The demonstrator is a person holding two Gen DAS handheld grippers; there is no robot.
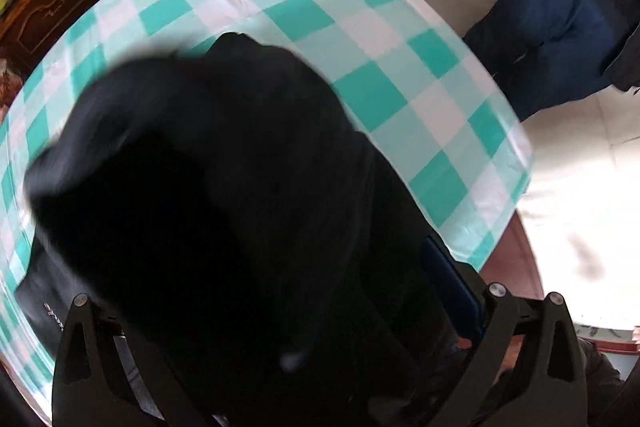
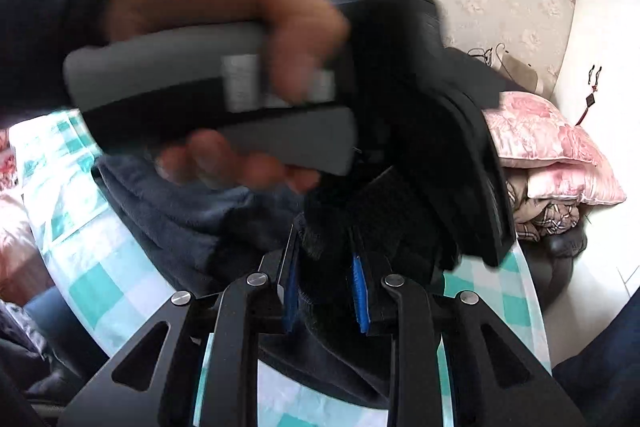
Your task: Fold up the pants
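Observation:
The black pants (image 1: 224, 195) are bunched in a dark heap on the table with the teal and white checked cloth (image 1: 304, 7). In the left wrist view the cloth fills the space between my left gripper's fingers (image 1: 452, 291) and hides the fingertips. In the right wrist view my right gripper (image 2: 326, 291) is shut on a fold of the pants (image 2: 324, 227), its blue pads pressed on both sides of it. Right above it, a hand holds my left gripper's grey handle (image 2: 208, 107); its jaws are hidden there.
The table's edge (image 1: 516, 155) runs along the right, with pale floor beyond. A person in blue trousers (image 1: 560, 27) stands at the far right. A dark wooden cabinet (image 1: 52, 7) stands at the left. Pink pillows (image 2: 552, 147) lie on a seat behind the table.

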